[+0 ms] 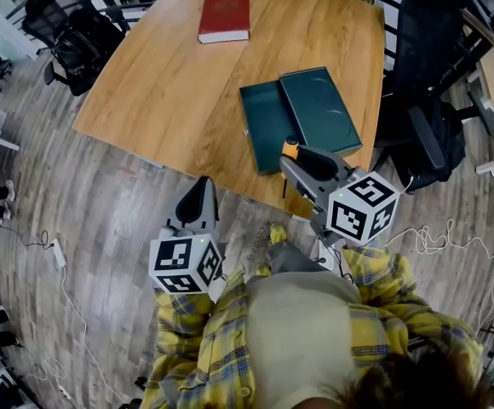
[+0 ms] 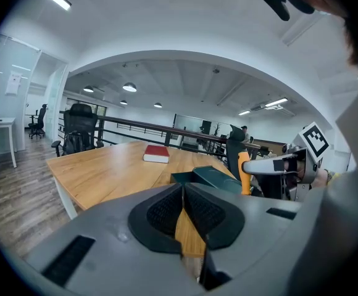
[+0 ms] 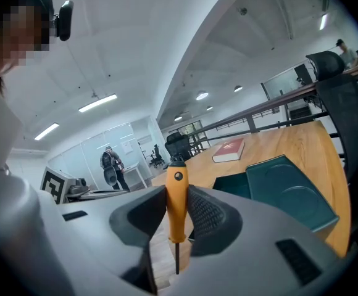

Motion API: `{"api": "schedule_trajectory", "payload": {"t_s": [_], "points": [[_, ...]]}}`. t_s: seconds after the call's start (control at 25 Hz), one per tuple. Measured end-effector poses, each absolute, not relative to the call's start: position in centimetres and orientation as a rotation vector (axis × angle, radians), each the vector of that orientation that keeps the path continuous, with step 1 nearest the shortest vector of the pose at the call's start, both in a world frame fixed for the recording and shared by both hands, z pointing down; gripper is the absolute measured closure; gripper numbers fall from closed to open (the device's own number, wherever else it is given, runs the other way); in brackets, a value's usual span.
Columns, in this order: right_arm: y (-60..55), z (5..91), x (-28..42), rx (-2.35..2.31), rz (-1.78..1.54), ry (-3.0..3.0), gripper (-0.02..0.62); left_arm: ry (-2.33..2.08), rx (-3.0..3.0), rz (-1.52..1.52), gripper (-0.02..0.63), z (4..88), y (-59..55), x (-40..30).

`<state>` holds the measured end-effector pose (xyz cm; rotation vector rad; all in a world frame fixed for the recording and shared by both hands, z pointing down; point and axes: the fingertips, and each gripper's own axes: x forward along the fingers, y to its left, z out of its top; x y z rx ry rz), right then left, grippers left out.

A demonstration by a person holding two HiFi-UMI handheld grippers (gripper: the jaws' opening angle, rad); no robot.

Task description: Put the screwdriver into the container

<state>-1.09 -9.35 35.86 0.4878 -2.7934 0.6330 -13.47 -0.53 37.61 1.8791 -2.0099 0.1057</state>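
Screwdriver [image 3: 176, 209] upright, tip down, clamped in right gripper [image 3: 174, 197]

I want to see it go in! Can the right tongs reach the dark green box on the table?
Probably yes. The right tongs, shut on the orange-handled screwdriver, hover at the near edge of the dark green open box, with nothing between.

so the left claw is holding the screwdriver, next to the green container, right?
No: the right claw holds the screwdriver, as the right gripper view shows. The left claw is shut on nothing. The screwdriver is next to the green container.
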Motion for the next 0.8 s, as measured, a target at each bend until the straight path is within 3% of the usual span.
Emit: {"api": "schedule_trajectory", "payload": {"t_s": [0.8], "points": [[-14.8,35.9,-3.2,0.389,0.709,-2.814,0.433,-2.041,1.849,0.202,0.588,37.2,-7.6,-14.5]]}}
